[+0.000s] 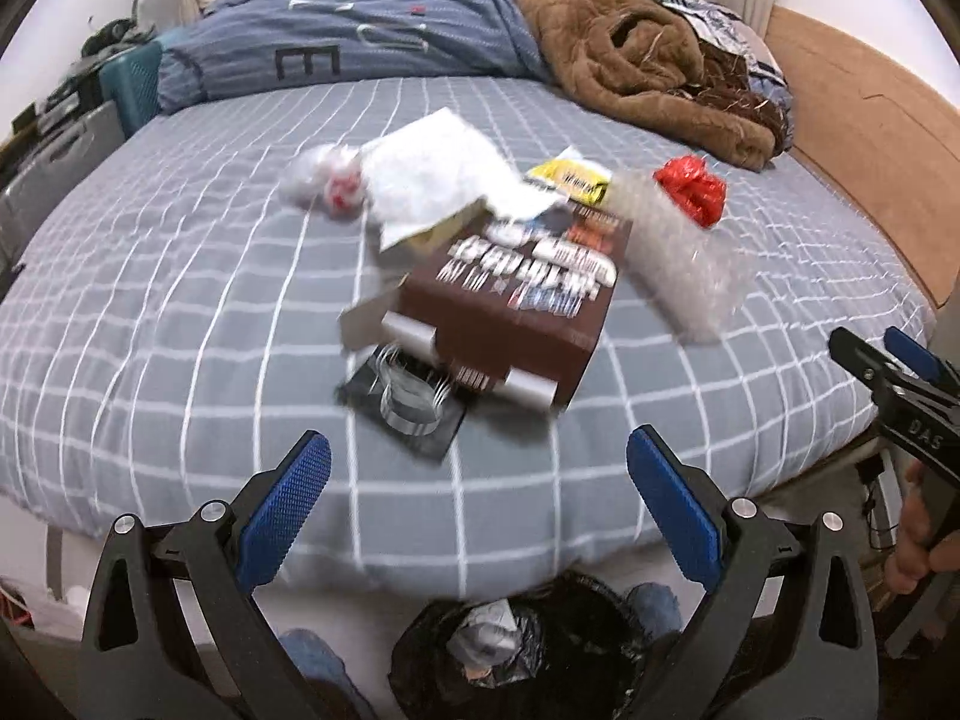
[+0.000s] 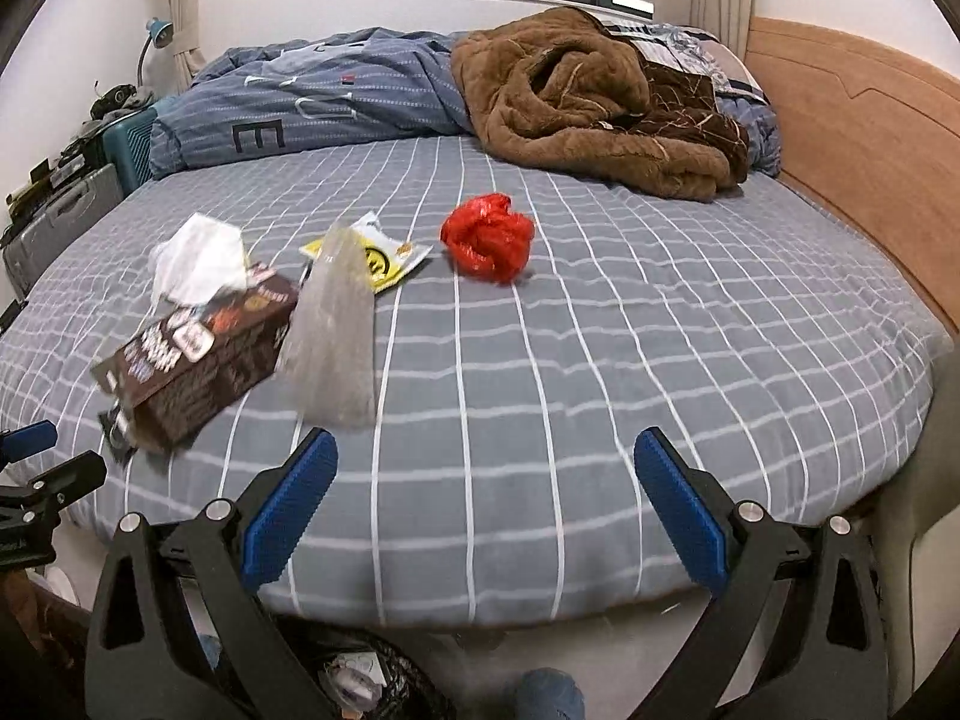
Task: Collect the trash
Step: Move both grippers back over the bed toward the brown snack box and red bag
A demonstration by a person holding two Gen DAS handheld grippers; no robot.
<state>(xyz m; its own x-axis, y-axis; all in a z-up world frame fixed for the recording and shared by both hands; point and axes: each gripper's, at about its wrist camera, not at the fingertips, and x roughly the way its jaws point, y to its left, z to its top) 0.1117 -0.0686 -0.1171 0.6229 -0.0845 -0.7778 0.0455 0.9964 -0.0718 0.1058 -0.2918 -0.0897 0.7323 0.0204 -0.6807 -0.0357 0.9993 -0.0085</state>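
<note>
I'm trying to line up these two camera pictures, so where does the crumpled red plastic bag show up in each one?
Left wrist view: the red plastic bag lies right of centre, in the upper half, on the bed.
Right wrist view: the red plastic bag lies near the middle, a little above centre.
Shared landmark: the brown blanket is heaped just beyond it in both.

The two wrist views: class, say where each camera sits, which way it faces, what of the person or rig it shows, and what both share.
Left wrist: on the open left gripper, above the trash bin, facing the bed and brown box; the right gripper and a hand show at right.
Right wrist: on the open right gripper, facing the bed further right, towards the red bag; the left gripper shows at left.
Shared: box, red bag, yellow wrapper, clear bag, brown blanket.
</note>
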